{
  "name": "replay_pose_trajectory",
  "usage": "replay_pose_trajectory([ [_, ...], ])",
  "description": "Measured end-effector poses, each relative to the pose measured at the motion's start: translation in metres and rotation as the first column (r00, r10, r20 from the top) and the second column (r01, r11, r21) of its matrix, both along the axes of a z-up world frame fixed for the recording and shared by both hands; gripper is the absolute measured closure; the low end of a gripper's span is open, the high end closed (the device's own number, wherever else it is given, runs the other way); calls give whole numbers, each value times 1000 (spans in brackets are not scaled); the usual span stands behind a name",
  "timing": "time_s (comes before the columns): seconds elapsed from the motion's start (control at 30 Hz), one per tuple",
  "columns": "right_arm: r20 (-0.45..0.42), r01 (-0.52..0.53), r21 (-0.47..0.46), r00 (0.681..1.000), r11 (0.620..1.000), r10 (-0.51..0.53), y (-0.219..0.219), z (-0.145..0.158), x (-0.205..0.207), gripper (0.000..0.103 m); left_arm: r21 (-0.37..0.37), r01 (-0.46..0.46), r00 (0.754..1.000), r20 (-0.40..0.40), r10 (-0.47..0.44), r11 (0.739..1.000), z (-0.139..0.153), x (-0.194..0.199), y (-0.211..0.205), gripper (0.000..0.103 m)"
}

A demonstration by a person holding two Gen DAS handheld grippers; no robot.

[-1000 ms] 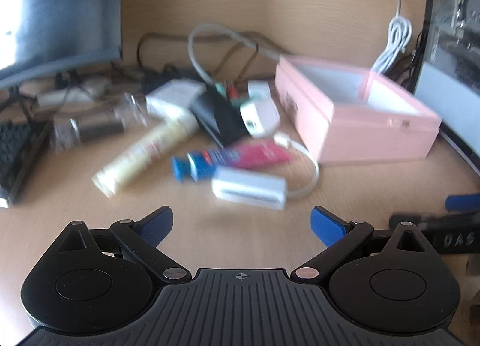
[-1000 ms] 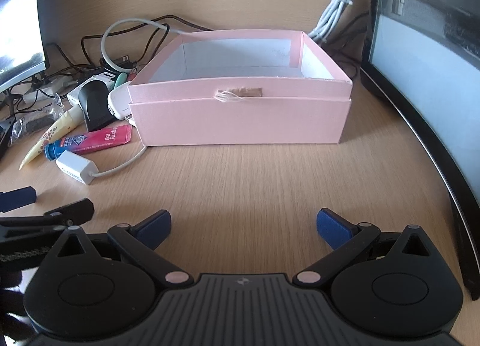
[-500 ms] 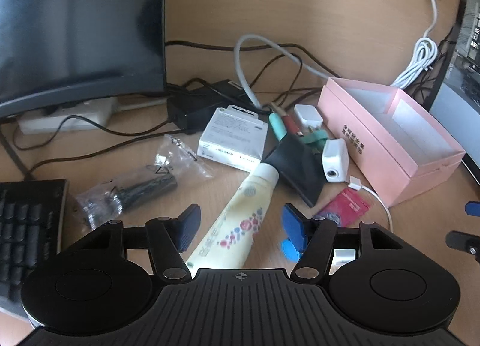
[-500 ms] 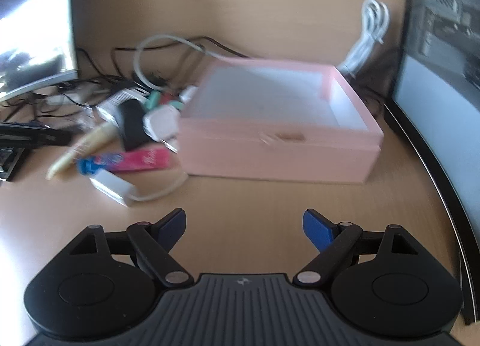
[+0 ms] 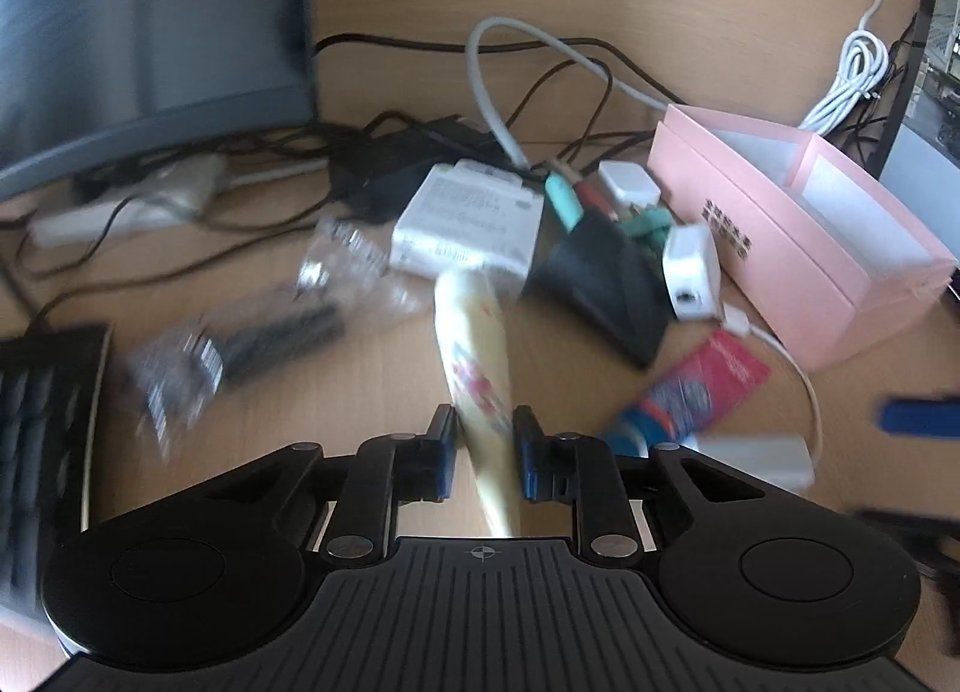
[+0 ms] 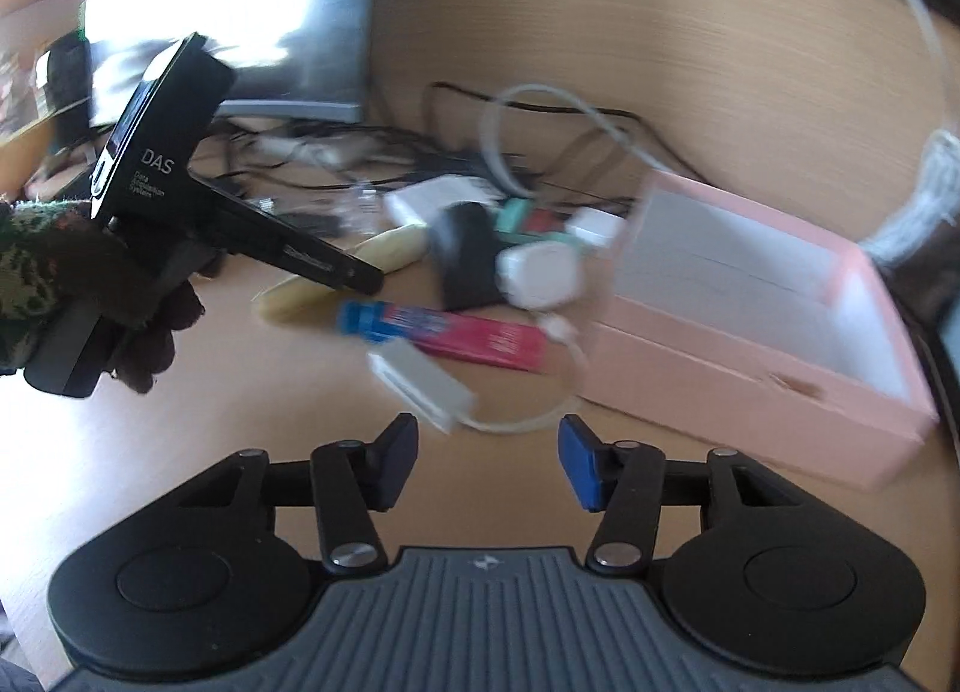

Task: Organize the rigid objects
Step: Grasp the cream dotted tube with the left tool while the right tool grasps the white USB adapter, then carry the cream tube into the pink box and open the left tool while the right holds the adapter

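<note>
1. Left gripper: jaws narrowed onto the cream tube, pads pressing its lower end. The tube's long axis runs from the gripper toward upper centre of the frame, its far end by the white flat box.
2. Pink box, open-topped, sits at right of the left view, well apart from the tube; judged destination.
3. Right gripper: jaws closing, half-wide, nothing between them. White adapter lies just beyond the tips, long axis slanting down-right.
4. Red-blue tube lies on the worktop behind the adapter.
</note>
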State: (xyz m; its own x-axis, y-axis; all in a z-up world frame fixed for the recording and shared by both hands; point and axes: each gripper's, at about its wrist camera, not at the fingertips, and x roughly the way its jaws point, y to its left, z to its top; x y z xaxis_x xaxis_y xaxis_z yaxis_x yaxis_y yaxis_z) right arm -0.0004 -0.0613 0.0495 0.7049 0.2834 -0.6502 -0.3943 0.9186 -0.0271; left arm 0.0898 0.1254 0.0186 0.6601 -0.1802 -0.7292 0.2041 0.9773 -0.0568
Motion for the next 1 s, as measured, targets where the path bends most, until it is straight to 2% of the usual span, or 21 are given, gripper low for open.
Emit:
replay_pose_trajectory([
  [0.13, -2, -82, -47, 997, 996, 82, 28, -12, 19, 51, -33, -33, 999, -21, 32, 999, 3, -34, 7, 81],
  [0.27, -53, -99, -60, 994, 993, 96, 41, -29, 41, 53, -85, -79, 997, -27, 77, 993, 7, -51, 16, 81],
  [0.4, -90, -127, -34, 988, 991, 124, 39, -26, 38, 79, -160, -144, 989, -4, 146, 976, 23, -41, 29, 81],
  [0.5, -125, -149, -16, 981, 989, 146, 34, -24, 19, 82, -215, -161, 987, -33, 158, 963, 32, -13, 30, 81],
  [0.6, -140, -142, -13, 980, 990, 139, 25, -24, -4, 82, -162, -178, 983, -68, 169, 971, 31, 19, 21, 81],
  [0.7, -144, -126, -14, 982, 992, 123, 18, -23, -21, 82, -103, -191, 977, -119, 178, 976, 22, 46, 10, 72],
  [0.8, -141, -107, -26, 985, 994, 102, 13, -22, -27, 82, -73, -176, 973, -163, 163, 982, 12, 59, 3, 72],
  [1.0, -122, -72, -3, 990, 997, 71, 11, -24, -24, 82, -50, -170, 974, -161, 160, 984, 11, 62, -2, 73],
])
